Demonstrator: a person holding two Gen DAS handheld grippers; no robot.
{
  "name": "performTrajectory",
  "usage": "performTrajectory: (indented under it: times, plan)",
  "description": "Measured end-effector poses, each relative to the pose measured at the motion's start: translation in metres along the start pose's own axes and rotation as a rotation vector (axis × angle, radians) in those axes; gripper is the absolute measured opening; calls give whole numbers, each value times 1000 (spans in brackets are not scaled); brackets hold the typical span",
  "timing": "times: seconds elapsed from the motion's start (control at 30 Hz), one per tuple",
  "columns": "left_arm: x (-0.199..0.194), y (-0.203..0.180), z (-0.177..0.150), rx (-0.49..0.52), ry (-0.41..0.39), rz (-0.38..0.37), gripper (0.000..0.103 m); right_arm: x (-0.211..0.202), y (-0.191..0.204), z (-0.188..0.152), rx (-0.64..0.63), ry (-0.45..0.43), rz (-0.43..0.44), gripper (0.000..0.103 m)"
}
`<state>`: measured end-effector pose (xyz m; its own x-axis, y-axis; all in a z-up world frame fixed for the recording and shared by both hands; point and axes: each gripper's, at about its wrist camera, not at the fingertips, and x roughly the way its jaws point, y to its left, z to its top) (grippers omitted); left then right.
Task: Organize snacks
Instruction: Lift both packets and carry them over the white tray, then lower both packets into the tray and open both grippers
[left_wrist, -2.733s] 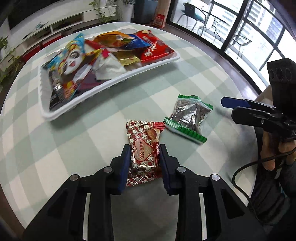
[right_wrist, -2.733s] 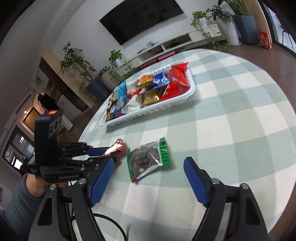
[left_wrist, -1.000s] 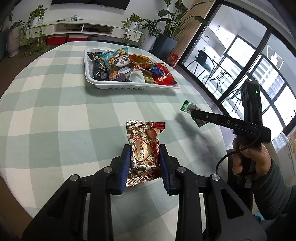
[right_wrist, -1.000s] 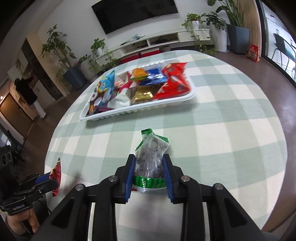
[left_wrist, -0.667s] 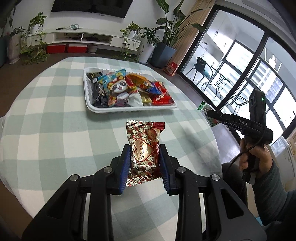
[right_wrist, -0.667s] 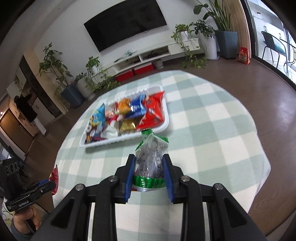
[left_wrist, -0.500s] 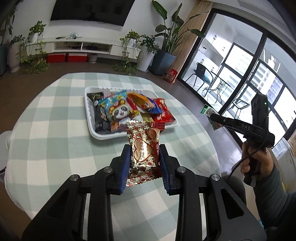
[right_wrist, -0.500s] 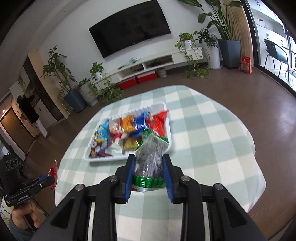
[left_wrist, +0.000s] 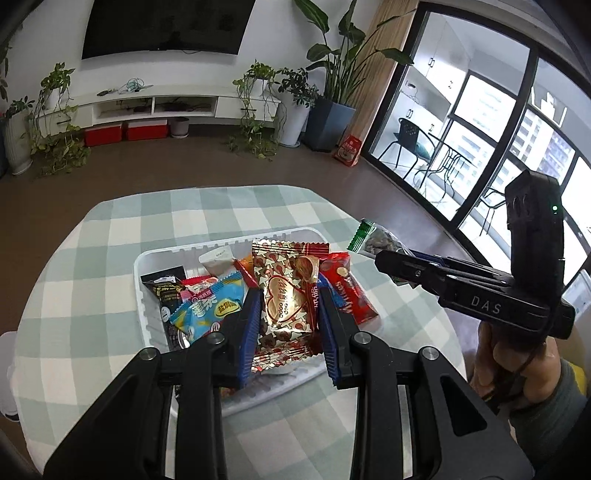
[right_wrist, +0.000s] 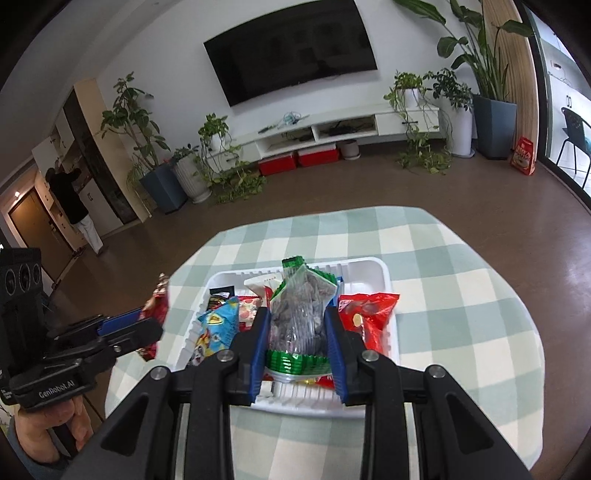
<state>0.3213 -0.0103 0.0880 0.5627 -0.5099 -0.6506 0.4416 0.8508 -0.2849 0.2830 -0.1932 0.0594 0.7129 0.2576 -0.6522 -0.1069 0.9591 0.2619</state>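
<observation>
My left gripper (left_wrist: 289, 295) is shut on a gold and red heart snack packet (left_wrist: 286, 295), held in the air above the white tray (left_wrist: 147, 258). My right gripper (right_wrist: 297, 314) is shut on a clear green-edged packet of dark snacks (right_wrist: 299, 314), also raised over the white tray (right_wrist: 373, 266). In the left wrist view the right gripper (left_wrist: 391, 258) comes in from the right with the green-edged packet (left_wrist: 373, 242). In the right wrist view the left gripper (right_wrist: 147, 325) shows at the left with the red packet (right_wrist: 157, 299). The tray holds several snack packets.
The tray stands on a round table with a green and white checked cloth (left_wrist: 110, 229). In the tray lie a blue packet (left_wrist: 210, 310), a red packet (right_wrist: 369, 314) and a black packet (left_wrist: 166, 291). Brown floor, potted plants and a TV wall lie beyond the table.
Both grippers rose and moved forward with their packets, from near the table's front to above the tray. The tray now sits directly behind both held packets.
</observation>
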Motion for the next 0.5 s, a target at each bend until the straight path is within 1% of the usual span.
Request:
performTrajectory:
  times: [0.07, 0.23, 0.5]
  plan:
    - [25, 1, 3, 10, 28, 21, 28, 19, -3, 1, 3, 21, -6, 32]
    - [74, 5, 2, 26, 72, 60, 28, 55, -13, 0, 16, 53, -14, 32]
    - [112, 9, -4, 52, 106, 89, 28, 81, -23, -6, 29, 77, -20, 32]
